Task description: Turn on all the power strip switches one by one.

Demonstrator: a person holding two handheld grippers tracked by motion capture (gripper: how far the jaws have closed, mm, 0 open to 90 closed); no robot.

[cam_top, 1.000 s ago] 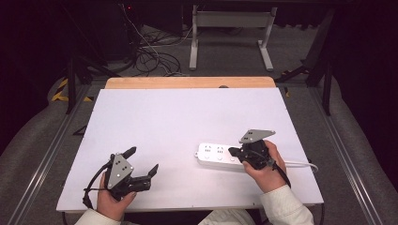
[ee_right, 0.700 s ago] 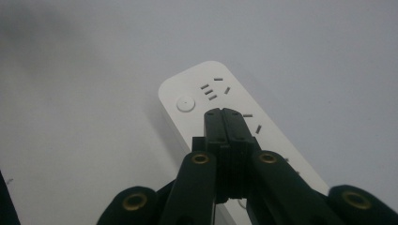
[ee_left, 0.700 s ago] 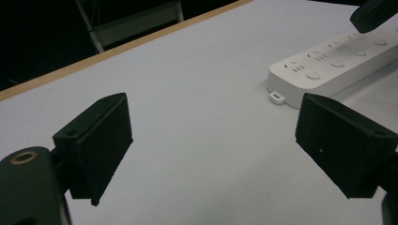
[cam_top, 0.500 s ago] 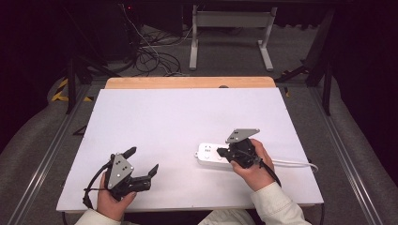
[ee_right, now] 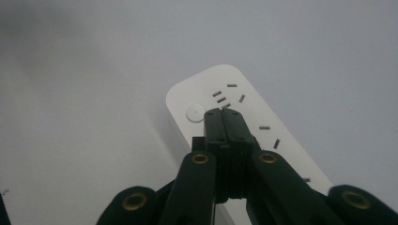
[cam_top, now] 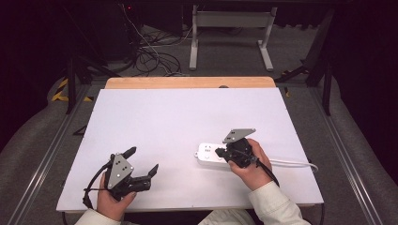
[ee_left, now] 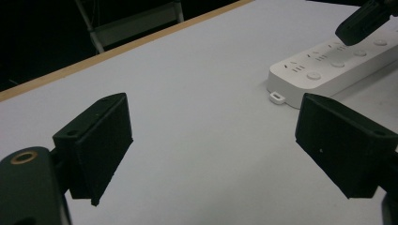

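the right gripper (ee_right: 223,115) is held with jaws pressed together above the white power strip (cam_top: 211,154) — the left gripper (cam_top: 141,161) is spread wide over the table (cam_top: 187,112).

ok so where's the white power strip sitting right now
In the high view, the white power strip lies on the right half of the white table, toward the near edge, directly under the shut right gripper; its cord runs off to the right.
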